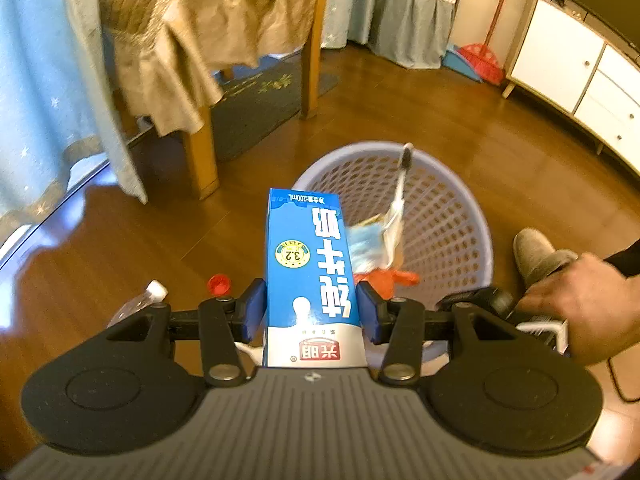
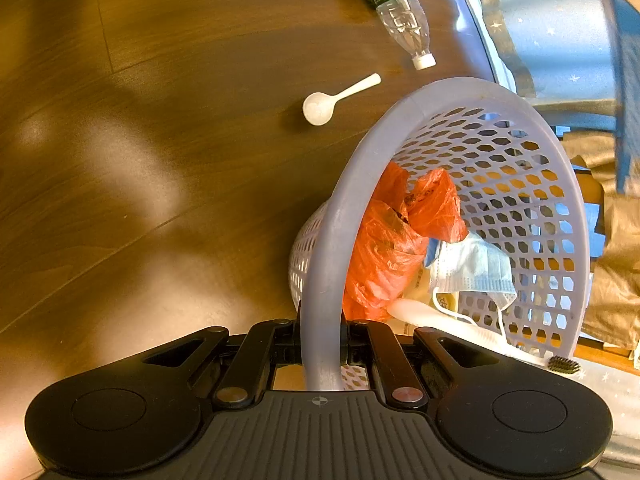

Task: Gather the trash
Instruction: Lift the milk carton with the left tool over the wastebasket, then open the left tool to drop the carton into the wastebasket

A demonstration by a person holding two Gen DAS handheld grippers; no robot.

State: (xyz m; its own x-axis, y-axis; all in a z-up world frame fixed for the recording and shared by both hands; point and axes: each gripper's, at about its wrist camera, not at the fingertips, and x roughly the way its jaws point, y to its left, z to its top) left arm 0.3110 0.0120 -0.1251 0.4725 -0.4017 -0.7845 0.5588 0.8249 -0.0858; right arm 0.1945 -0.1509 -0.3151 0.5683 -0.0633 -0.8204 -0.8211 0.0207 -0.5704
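Note:
A blue and white milk carton (image 1: 306, 256) is clamped upright between the blue pads of my left gripper (image 1: 311, 308), above the floor and just in front of the lavender mesh basket (image 1: 448, 200). My right gripper (image 2: 322, 344) is shut on the basket's rim (image 2: 320, 280), and the basket leans. Inside lie an orange plastic bag (image 2: 384, 248), a blue face mask (image 2: 476, 268) and a toothbrush (image 2: 460, 328). On the wooden floor are a white plastic spoon (image 2: 320, 108), a clear plastic bottle (image 2: 400, 12) and a red cap (image 1: 219, 283).
A wooden table with a tan cloth (image 1: 208, 40) stands at the back left, beside blue curtains (image 1: 44, 100). A white cabinet (image 1: 580, 80) lines the right wall, with a red broom (image 1: 482, 60) in the corner. A person's hand (image 1: 588, 300) and slippered foot (image 1: 536, 252) are right of the basket.

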